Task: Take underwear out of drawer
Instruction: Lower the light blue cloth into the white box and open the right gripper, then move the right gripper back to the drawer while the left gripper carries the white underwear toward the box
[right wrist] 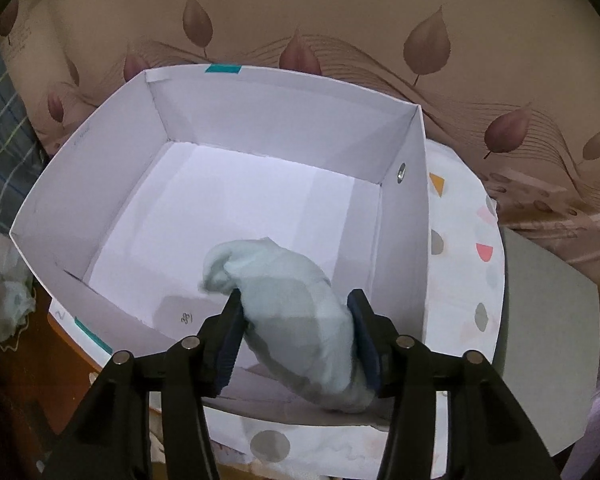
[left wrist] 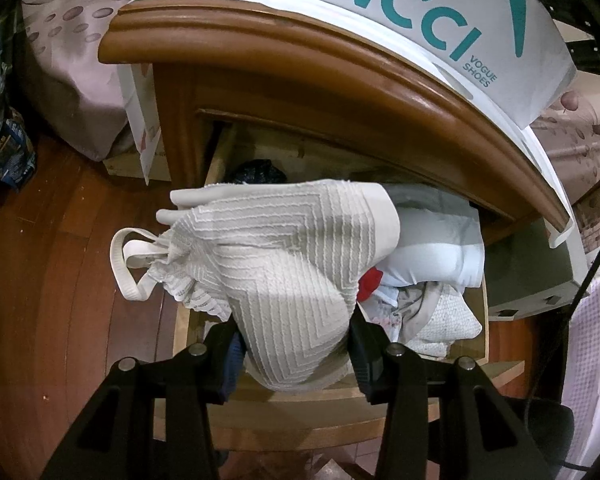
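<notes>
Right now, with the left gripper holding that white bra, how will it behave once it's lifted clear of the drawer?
Likely floppy: the bra droops over the left gripper, its strap dangling in loops. Probably light for its bulk. That strap might snag the drawer edge.

2 tools (left wrist: 296, 354) (right wrist: 298, 338), 1 drawer (left wrist: 216, 156), 1 white box (right wrist: 404, 216).

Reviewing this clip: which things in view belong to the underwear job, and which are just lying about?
Part of the job:
- white textured bra in the left tongs
- open drawer
- pale blue garment between the right tongs
- white box

Lying about:
- shoe box lid
- leaf-print bedding
- blue packet on the floor
</notes>
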